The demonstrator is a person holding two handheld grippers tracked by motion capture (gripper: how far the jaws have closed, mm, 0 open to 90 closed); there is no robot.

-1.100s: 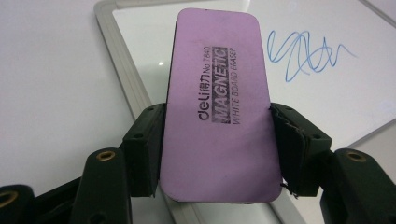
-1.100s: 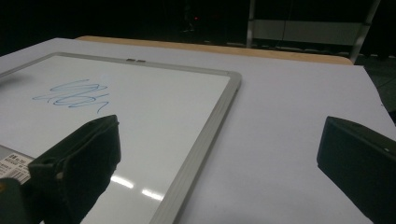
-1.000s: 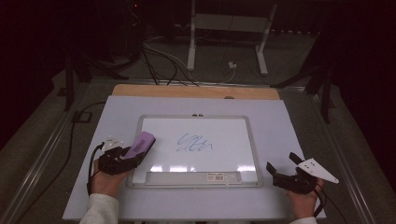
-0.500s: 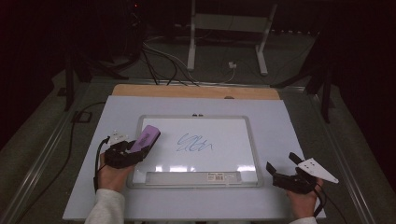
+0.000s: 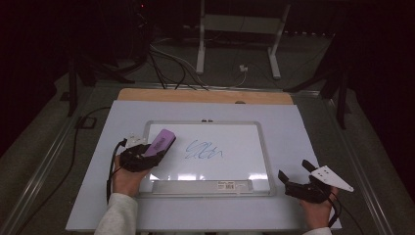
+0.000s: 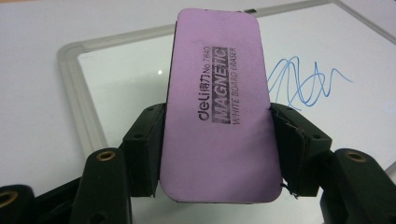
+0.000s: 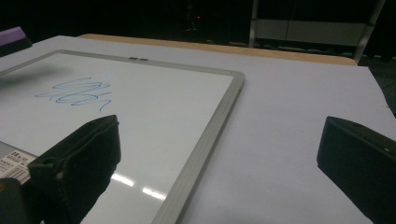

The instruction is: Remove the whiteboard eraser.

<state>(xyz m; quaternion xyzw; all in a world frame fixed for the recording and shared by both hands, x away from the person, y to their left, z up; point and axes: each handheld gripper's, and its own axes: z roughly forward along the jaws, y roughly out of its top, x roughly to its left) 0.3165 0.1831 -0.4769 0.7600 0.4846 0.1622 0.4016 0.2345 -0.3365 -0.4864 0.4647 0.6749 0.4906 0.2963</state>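
A purple magnetic whiteboard eraser (image 6: 219, 107) is clamped by its long sides between the jaws of the left gripper (image 5: 142, 157), over the left part of a silver-framed whiteboard (image 5: 263, 147). A blue scribble (image 5: 203, 150) sits near the board's middle, apart from the eraser. The board lies on a white table (image 5: 303, 127). The right gripper (image 5: 296, 183) rests beside the board's right corner, jaws spread wide and empty.

The purple eraser (image 6: 218, 107) between the left gripper's (image 6: 216, 149) jaws hides the whiteboard (image 6: 116, 88) beyond them and the near end of the blue scribble (image 6: 303, 81). Both jaws run off the bottom edge. In the right gripper view, the right gripper's (image 7: 219, 172) jaws are cut by the bottom and side edges.
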